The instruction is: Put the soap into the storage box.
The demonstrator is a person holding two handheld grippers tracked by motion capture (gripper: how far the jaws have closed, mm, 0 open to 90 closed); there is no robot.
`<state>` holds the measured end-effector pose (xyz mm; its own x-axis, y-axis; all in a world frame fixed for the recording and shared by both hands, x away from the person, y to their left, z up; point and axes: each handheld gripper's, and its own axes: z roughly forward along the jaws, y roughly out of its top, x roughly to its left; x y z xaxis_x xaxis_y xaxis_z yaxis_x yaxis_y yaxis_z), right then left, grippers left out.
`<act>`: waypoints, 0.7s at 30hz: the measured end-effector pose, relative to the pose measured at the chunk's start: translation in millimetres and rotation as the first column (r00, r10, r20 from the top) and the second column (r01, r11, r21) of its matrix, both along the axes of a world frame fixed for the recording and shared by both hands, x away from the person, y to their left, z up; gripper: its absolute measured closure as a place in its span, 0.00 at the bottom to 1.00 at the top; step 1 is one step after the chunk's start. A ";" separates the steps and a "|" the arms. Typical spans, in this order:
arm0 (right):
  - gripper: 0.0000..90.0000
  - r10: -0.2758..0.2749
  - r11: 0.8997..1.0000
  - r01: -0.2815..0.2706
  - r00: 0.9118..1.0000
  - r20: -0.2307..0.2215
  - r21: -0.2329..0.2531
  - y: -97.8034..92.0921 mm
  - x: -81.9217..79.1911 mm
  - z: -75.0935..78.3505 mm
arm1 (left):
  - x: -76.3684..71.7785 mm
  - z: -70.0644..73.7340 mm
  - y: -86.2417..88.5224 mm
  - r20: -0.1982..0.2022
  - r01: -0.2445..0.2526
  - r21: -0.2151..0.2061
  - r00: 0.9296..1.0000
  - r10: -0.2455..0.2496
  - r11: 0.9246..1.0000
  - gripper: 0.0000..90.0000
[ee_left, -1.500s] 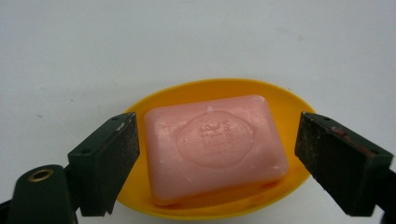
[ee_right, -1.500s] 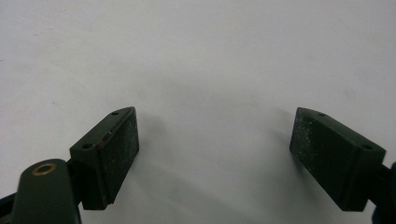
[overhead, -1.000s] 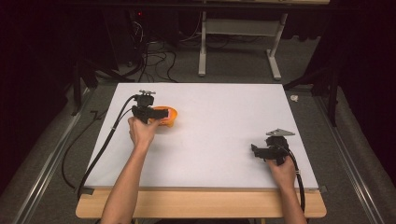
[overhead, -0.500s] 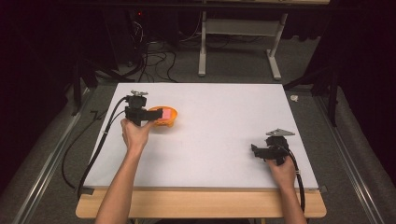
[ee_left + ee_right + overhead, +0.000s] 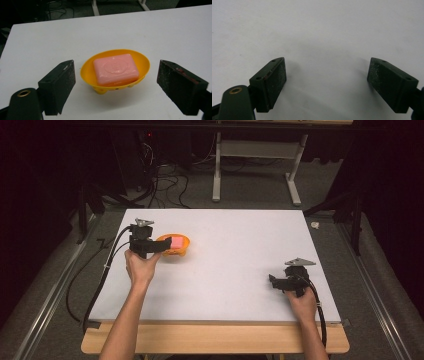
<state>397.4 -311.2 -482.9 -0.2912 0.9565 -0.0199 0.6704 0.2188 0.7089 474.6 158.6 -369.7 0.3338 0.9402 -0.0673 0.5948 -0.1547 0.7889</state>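
Compared with a second earlier, the left gripper [image 5: 161,245] had drawn back leftward from the yellow soap dish [image 5: 115,71], so the pink soap [image 5: 116,69] lying in it showed uncovered from above. Its jaws stood wide apart, empty, on either side of the dish without touching it. The dish sat on the white desk [image 5: 240,250], just right of the left gripper. The right gripper [image 5: 278,281] stayed well to the dish's right, near the desk's right edge, jaws spread wide and holding nothing.
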 end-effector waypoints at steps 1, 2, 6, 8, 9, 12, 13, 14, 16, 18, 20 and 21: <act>0.18 0.000 1.000 0.000 1.000 0.000 0.000 0.0 0.0 0.0 | -1.2 0.4 0.5 0.005 -0.001 -0.002 1.000 0.001 1.000 0.18; 0.18 0.000 1.000 0.000 1.000 0.000 0.000 0.0 0.0 0.0 | -2.5 1.0 1.2 0.006 0.001 -0.003 1.000 -0.001 1.000 0.18; 0.18 0.000 1.000 0.000 1.000 0.000 -0.001 -0.1 0.0 0.0 | -6.8 2.4 3.7 0.013 0.002 -0.006 1.000 -0.002 1.000 0.18; 0.18 0.000 1.000 0.000 1.000 0.000 -0.001 -0.1 0.0 0.0 | -9.1 2.8 5.4 0.019 0.000 -0.010 1.000 0.001 1.000 0.18; 0.18 0.000 1.000 0.000 1.000 0.000 0.000 0.0 0.0 0.0 | -9.9 3.1 6.4 0.019 0.001 -0.010 1.000 -0.001 1.000 0.18; 0.18 0.000 1.000 0.000 1.000 0.000 -0.001 0.0 0.0 0.0 | -13.7 4.0 7.6 0.027 -0.001 -0.004 1.000 0.001 1.000 0.18; 0.18 0.000 1.000 0.000 1.000 0.000 0.000 0.0 0.0 0.0 | -14.9 4.3 8.3 0.026 0.004 -0.004 1.000 -0.004 1.000 0.18; 0.18 0.000 1.000 0.000 1.000 0.000 0.000 0.0 0.0 0.0 | -16.0 4.3 8.6 0.028 0.004 -0.004 1.000 -0.004 1.000 0.18; 0.18 0.001 1.000 -0.001 1.000 -0.002 -0.001 0.0 0.0 0.1 | -18.4 3.9 9.3 0.029 0.006 0.000 1.000 -0.006 1.000 0.18; 0.18 0.000 1.000 0.000 1.000 0.000 0.000 0.0 0.0 0.0 | -20.3 3.2 10.6 0.025 0.007 0.002 1.000 -0.007 1.000 0.18; 0.18 0.000 1.000 0.000 1.000 0.000 -0.002 -0.1 0.0 0.0 | -22.9 2.4 12.8 0.023 0.006 -0.001 1.000 -0.006 1.000 0.18; 0.18 0.000 1.000 0.000 1.000 0.000 0.000 0.0 0.0 0.0 | -23.7 2.2 13.4 0.023 0.007 -0.004 1.000 -0.007 1.000 0.18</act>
